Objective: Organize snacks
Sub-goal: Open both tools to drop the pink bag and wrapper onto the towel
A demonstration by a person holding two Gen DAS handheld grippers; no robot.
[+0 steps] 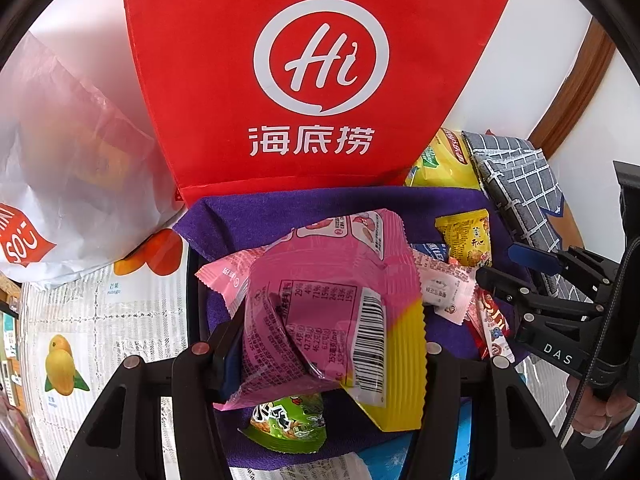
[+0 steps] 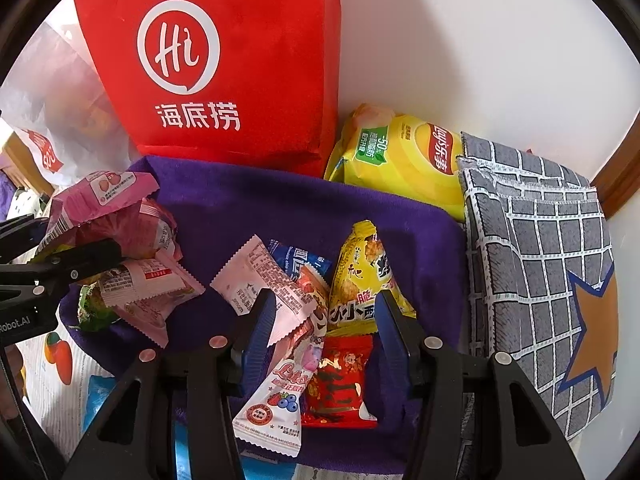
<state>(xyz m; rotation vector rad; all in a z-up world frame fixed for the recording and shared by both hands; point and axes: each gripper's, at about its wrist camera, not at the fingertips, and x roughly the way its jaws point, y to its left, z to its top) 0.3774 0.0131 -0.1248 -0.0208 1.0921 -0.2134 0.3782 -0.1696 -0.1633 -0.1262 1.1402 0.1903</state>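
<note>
The left gripper [image 1: 320, 340] is pinching a pink packet [image 1: 320, 300] right between its fingers, held over the purple cloth [image 1: 320, 200]; it looks light, crinkly and slippery, so I'd grab the flat middle, not the seams. The right gripper [image 2: 324, 320] tilts steeply down, jaws spread over loose snacks [image 2: 320, 340], touching nothing I can see.

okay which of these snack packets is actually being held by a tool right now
The big pink and yellow packet, pinched in the left tool. The other packets lie loose on the purple cloth.
</note>
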